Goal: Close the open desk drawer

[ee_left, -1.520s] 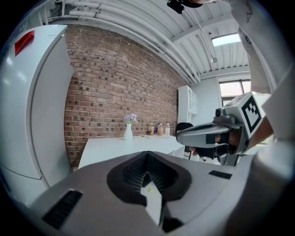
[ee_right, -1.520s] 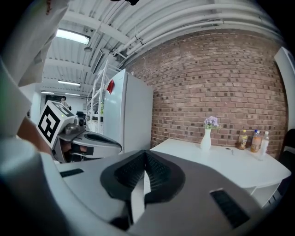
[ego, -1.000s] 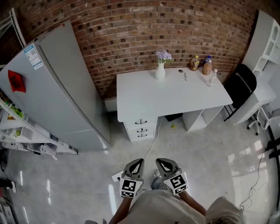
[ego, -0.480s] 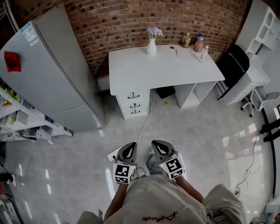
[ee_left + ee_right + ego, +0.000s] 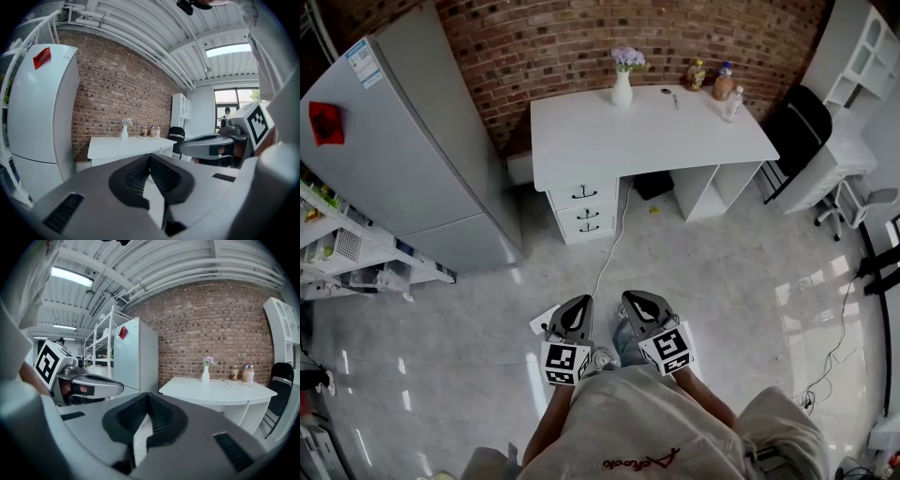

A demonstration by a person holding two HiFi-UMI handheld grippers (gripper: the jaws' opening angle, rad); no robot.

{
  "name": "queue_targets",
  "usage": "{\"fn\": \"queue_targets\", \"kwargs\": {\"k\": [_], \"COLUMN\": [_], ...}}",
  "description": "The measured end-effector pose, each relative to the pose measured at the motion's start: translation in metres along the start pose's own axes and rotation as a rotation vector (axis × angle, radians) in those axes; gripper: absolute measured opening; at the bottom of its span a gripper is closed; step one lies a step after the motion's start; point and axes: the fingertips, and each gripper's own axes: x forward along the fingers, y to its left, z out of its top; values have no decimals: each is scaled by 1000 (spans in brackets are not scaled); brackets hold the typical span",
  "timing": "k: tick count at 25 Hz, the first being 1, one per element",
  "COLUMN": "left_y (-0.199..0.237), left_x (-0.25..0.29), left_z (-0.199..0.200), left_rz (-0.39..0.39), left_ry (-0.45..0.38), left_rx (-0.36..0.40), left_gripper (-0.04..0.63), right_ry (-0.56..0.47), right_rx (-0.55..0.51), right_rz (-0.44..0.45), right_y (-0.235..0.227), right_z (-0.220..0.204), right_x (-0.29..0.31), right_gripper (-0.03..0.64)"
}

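Head view: the white, smooth-topped counter (image 5: 675, 141) stands at upper centre. Its drawer stack (image 5: 583, 211), flat white fronts with dark handles, lies straight up-frame and well apart from the left gripper (image 5: 579, 303). The right gripper (image 5: 636, 300) sits offset to the right. Which drawer is open cannot be told.
Left gripper view: ribbed dark pads together, nothing held.
Right gripper view: likewise closed and empty.

Red brick wall (image 5: 581, 47), glossy pale floor (image 5: 722, 272), tall grey fridge (image 5: 403, 159), black chair (image 5: 792, 127), white shelving (image 5: 858, 56), perhaps a bright window (image 5: 234, 101).
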Motion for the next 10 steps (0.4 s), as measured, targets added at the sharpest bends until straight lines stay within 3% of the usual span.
{"fn": "queue_targets", "kwargs": {"k": [10], "left_y": [5], "left_x": [-5], "left_z": [-10], "left_rz": [9], "left_ry": [6], "left_rx": [-25], "left_gripper": [12], "right_ry": [2], "right_rx": [-12], "right_rz": [-4], "right_y": [6], "right_z": [-1], "right_x": [4], "right_gripper": [17]}}
